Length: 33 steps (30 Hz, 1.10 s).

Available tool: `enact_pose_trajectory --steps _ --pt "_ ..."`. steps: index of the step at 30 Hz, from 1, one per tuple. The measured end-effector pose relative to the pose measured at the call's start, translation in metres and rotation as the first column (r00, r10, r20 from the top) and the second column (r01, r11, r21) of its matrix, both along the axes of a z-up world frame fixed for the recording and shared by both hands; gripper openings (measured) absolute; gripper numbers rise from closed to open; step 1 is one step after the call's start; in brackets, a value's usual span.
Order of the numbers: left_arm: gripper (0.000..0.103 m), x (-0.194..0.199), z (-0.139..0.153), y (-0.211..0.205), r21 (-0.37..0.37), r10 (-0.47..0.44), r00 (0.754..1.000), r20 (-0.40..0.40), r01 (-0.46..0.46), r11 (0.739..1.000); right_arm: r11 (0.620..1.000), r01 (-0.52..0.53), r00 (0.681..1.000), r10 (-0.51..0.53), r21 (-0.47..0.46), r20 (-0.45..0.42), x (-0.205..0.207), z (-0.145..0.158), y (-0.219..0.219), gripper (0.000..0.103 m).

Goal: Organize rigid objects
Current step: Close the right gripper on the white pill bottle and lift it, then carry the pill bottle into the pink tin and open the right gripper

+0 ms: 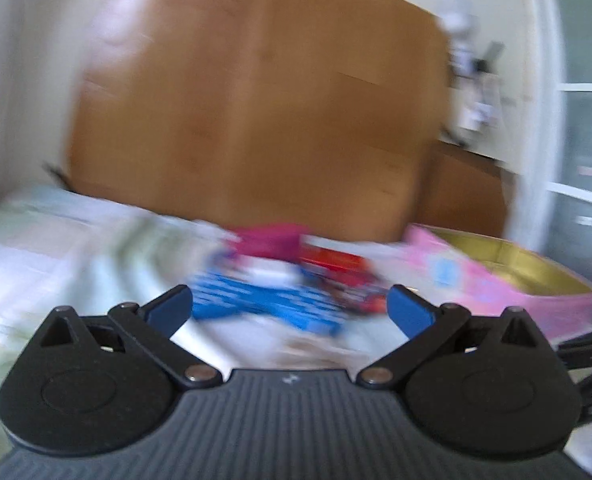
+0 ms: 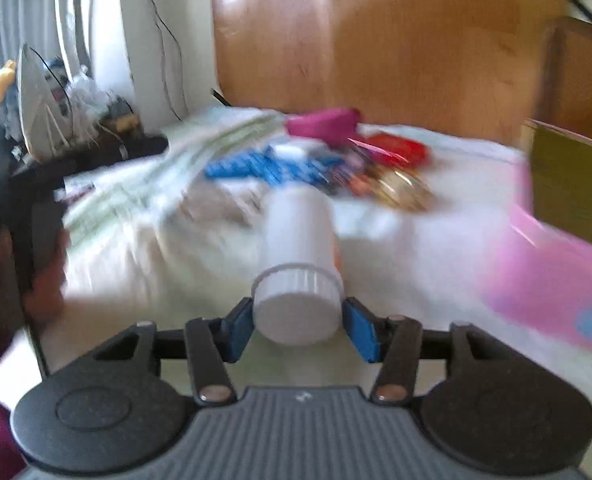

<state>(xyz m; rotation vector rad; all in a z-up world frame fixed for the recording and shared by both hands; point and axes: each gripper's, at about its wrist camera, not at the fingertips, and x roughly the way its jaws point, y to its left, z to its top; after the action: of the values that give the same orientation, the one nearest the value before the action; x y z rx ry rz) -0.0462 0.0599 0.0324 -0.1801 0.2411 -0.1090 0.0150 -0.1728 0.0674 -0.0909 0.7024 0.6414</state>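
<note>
Both views are motion-blurred. My right gripper point(image 2: 297, 326) is shut on a white plastic bottle point(image 2: 297, 236) by its ribbed white cap, with the bottle pointing away from me above the bed. My left gripper point(image 1: 290, 308) is open and empty, above the bed in front of a pile of small objects: a blue patterned pack point(image 1: 256, 300), a red box point(image 1: 331, 260) and a magenta item point(image 1: 270, 238). The same pile shows in the right wrist view, with the blue pack point(image 2: 264, 168), the red box point(image 2: 399, 150), the magenta item point(image 2: 323, 120) and gold pieces point(image 2: 403, 190).
A pink box with a gold inside point(image 1: 507, 264) lies open on the bed at the right; it also shows in the right wrist view point(image 2: 551, 264). A wooden wardrobe point(image 1: 256, 100) stands behind the bed. A cluttered dark side table point(image 2: 56, 152) stands at the left.
</note>
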Motion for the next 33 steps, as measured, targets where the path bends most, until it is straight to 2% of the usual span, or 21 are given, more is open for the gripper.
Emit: enact_pose_trajectory --steps 2,4,6,8,9,11,15,18,21,28,33 --pt "0.103 0.006 0.006 -0.017 -0.029 -0.124 0.992 -0.027 0.123 0.992 0.994 0.107 0.994 -0.106 -0.029 0.031 -0.013 0.0 -0.027 0.055" --pt "0.103 0.013 0.01 -0.035 -0.033 -0.207 0.977 -0.05 0.205 0.978 0.981 0.194 0.98 -0.194 -0.017 0.042 -0.021 0.0 -0.048 0.056" --pt "0.103 0.023 0.011 -0.053 -0.033 -0.274 0.958 -0.084 0.272 0.962 0.974 0.225 0.973 -0.226 0.036 0.037 -0.024 0.002 -0.061 0.061" --pt "0.103 0.037 0.006 -0.064 -0.065 -0.322 0.936 -0.14 0.316 0.947 0.975 0.214 0.975 -0.217 0.06 0.047 -0.027 0.002 -0.063 0.066" --pt "0.102 0.042 0.004 -0.067 -0.085 -0.331 0.928 -0.171 0.321 0.943 0.978 0.2 0.977 -0.203 0.056 0.057 -0.026 0.001 -0.06 0.066" --pt "0.091 0.049 -0.004 -0.069 -0.12 -0.34 0.913 -0.225 0.32 0.94 0.985 0.165 0.983 -0.168 0.044 0.076 -0.025 -0.001 -0.051 0.066" --pt "0.077 0.05 -0.012 -0.064 -0.165 -0.341 0.894 -0.291 0.304 0.938 0.998 0.069 0.992 -0.07 0.013 0.105 -0.015 -0.004 -0.025 0.066" --pt "0.076 0.043 -0.013 -0.064 -0.156 -0.322 0.898 -0.301 0.287 0.945 1.0 0.005 0.992 -0.003 -0.021 0.124 -0.013 -0.004 -0.013 0.067" --pt "0.075 0.045 -0.015 -0.062 -0.178 -0.32 0.894 -0.313 0.276 0.945 0.999 -0.021 0.991 0.026 -0.037 0.13 -0.014 -0.006 -0.011 0.067" --pt "0.075 0.047 -0.018 -0.06 -0.211 -0.328 0.892 -0.311 0.272 0.939 0.996 -0.085 0.988 0.085 -0.003 0.131 -0.03 -0.005 -0.015 0.069" --pt "0.076 0.044 -0.02 -0.059 -0.217 -0.332 0.894 -0.302 0.275 0.937 0.996 -0.091 0.991 0.088 0.022 0.104 -0.015 -0.011 0.003 0.068"
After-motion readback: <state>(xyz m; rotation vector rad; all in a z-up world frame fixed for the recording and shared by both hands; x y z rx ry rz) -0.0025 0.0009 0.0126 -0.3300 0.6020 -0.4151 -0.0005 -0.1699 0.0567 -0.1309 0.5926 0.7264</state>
